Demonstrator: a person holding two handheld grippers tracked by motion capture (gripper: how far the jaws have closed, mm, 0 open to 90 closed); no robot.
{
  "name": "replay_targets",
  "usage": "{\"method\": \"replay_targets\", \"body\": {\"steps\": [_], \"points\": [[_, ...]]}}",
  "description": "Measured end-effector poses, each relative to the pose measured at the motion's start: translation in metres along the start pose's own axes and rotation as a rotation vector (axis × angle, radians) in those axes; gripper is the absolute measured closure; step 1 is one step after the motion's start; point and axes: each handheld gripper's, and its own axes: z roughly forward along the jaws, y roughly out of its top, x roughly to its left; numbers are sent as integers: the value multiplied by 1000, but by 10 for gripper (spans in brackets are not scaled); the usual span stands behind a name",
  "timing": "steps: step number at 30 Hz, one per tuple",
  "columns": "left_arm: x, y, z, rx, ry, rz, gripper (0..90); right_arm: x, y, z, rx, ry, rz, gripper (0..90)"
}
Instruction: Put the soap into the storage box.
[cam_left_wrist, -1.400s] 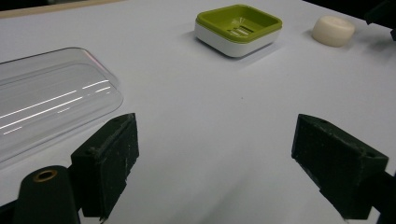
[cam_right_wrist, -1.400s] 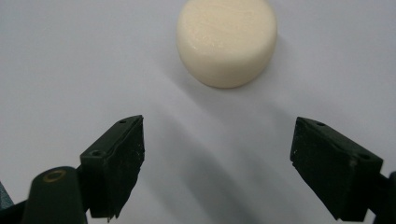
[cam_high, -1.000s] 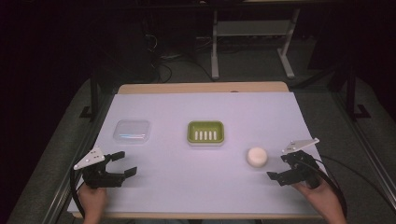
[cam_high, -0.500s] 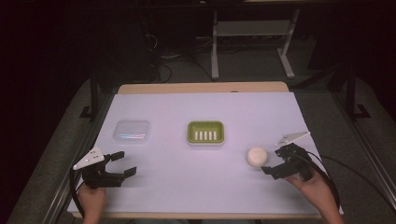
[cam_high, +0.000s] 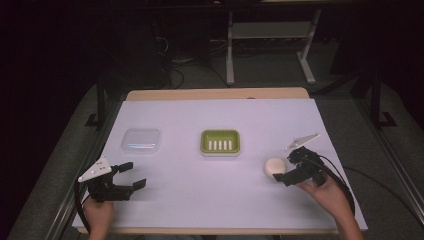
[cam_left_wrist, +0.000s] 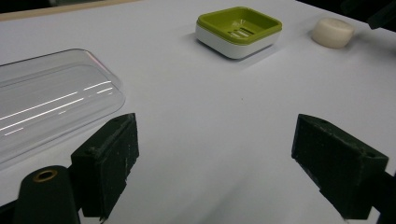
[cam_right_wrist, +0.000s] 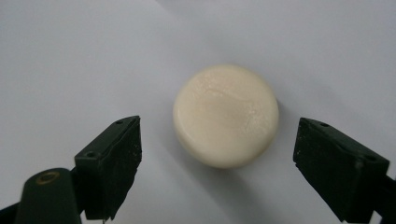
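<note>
A round cream soap bar (cam_high: 274, 166) lies on the white table at the right. My right gripper (cam_high: 285, 168) is open and hovers right at it, one jaw on each side; in the right gripper view the soap bar (cam_right_wrist: 226, 120) sits just beyond the jaws, untouched. A green soap dish (cam_high: 220, 142) with a slotted floor stands at the table's middle, also seen as the green soap dish (cam_left_wrist: 239, 31) in the left gripper view. My left gripper (cam_high: 132, 175) rests open at the near left with nothing between its jaws.
A clear plastic lid (cam_high: 141, 140) lies left of the dish, and the clear plastic lid (cam_left_wrist: 46, 102) is close to my left jaw. The white sheet (cam_high: 200, 195) covers the table to its front edge. Dark floor, cables and a stand lie beyond.
My right gripper has moved left and forward, tilting down over the soap bar until its open jaws flank it. The left gripper has stayed put.
</note>
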Motion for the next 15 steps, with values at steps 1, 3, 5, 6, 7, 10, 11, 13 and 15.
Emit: {"method": "replay_targets", "body": {"steps": [1,3,5,6,7,10,11,13,15], "points": [[0,0,0,-4,0,-4,145,0,2,1,2,1,-4,148],[0,0,0,-5,1,-7,145,0,4,3,5,3,-5,148],[0,0,-1,-7,1,-6,145,0,8,6,7,5,-4,148],[0,0,-1,-7,0,-6,145,0,9,8,10,3,-1,148],[0,0,-1,-7,0,-6,145,0,9,8,10,3,-1,148],[0,0,-1,-7,0,-6,145,-1,12,13,27,3,5,148],[0,0,-1,-7,0,-6,145,-1,12,13,27,3,5,148],[1,0,-1,-5,1,-4,145,-2,13,15,31,1,9,148],[1,0,-1,-5,0,-4,145,-3,14,17,32,-3,14,148]]}}
